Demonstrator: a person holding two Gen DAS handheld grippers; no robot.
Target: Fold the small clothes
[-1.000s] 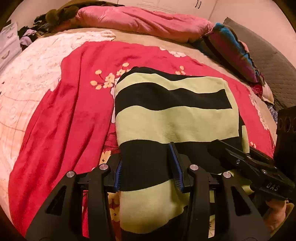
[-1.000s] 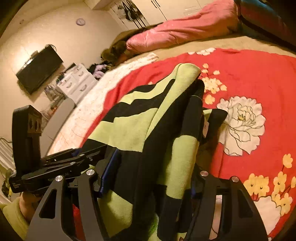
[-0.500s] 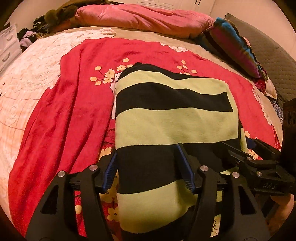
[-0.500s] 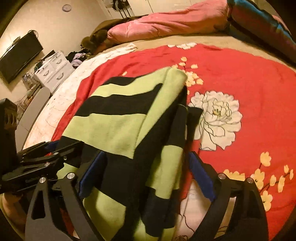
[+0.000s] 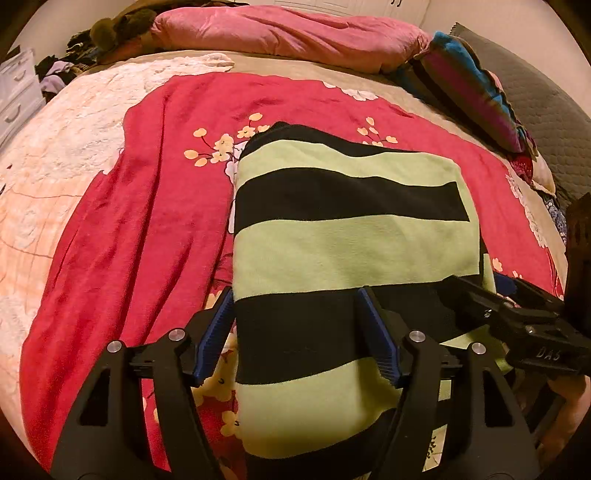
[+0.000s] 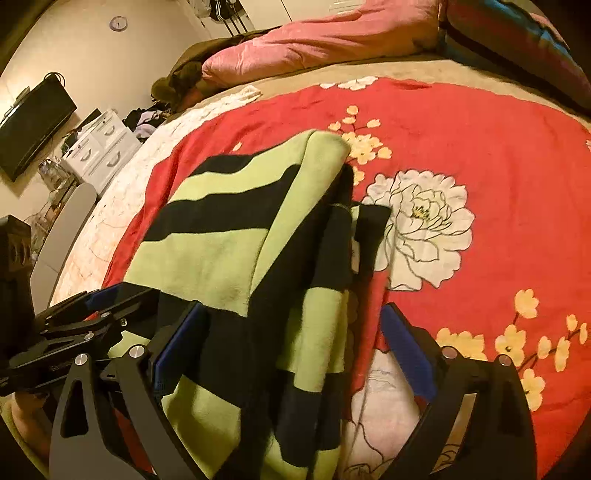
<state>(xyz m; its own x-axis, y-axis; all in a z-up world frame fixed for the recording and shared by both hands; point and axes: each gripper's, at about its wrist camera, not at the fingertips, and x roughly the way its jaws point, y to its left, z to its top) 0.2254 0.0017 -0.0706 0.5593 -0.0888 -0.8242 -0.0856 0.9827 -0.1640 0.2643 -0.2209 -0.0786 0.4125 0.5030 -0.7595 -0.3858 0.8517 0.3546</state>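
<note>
A green-and-black striped garment lies folded flat on a red floral blanket on the bed. It also shows in the right wrist view, its right side stacked in layers. My left gripper is open, its jaws standing wide either side of the garment's near left edge. My right gripper is open too, its jaws wide over the garment's near right edge. Each gripper shows in the other's view: the right gripper and the left gripper. Neither holds cloth.
Pink pillows and a striped cushion lie at the head of the bed. A grey quilted headboard is at the right. White drawers and a wall television stand left of the bed.
Both grippers have opened wider and drawn back a little from the garment. The raised right side of the garment has settled flat onto the bed.
</note>
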